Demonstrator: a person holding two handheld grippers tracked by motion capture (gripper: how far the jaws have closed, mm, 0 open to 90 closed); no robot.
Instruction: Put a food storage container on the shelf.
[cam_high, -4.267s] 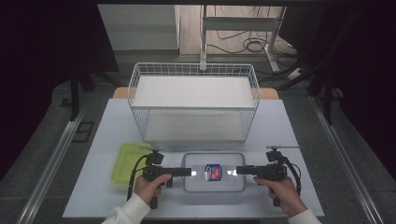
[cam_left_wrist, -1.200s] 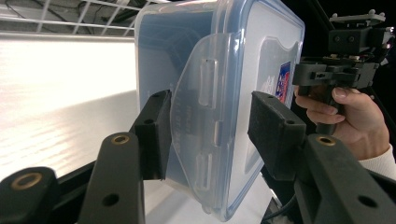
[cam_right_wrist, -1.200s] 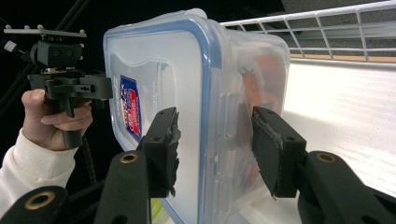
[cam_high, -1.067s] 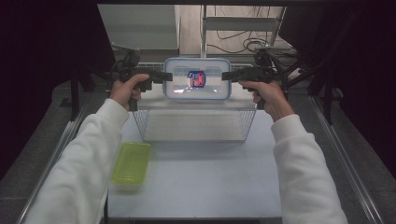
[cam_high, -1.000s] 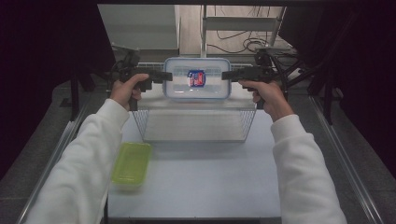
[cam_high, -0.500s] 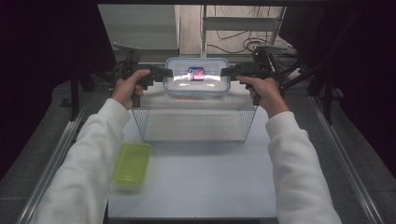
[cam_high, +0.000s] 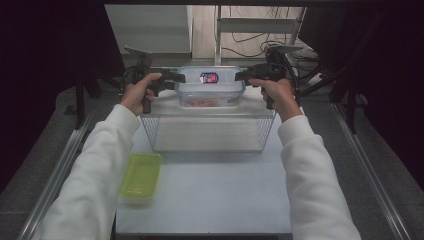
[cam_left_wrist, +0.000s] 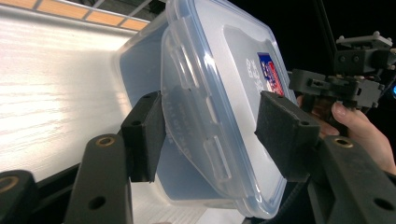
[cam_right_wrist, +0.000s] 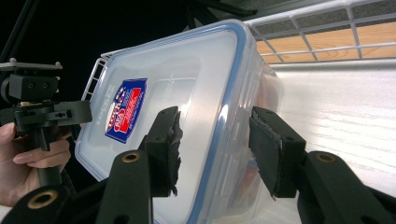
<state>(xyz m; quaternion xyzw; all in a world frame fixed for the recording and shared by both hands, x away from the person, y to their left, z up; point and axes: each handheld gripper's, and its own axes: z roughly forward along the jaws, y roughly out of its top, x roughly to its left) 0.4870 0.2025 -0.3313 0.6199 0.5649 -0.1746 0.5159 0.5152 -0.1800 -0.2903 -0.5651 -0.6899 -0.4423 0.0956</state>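
The lidded container (cam_high: 210, 86) hangs over the wire basket (cam_high: 207, 131), arms outstretched toward 12 o'clock. The left gripper (cam_high: 172, 78) and right gripper (cam_high: 245, 76) clamp its ends in their jaws.

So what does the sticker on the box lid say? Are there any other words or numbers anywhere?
Sticker on the lid of the clear box: red and blue with white print, too blurred to read.
Raised lettering beside the sticker on the lid: too faint to read.
Green container: no words or numbers to be seen.
Wire basket: no words or numbers to be seen.
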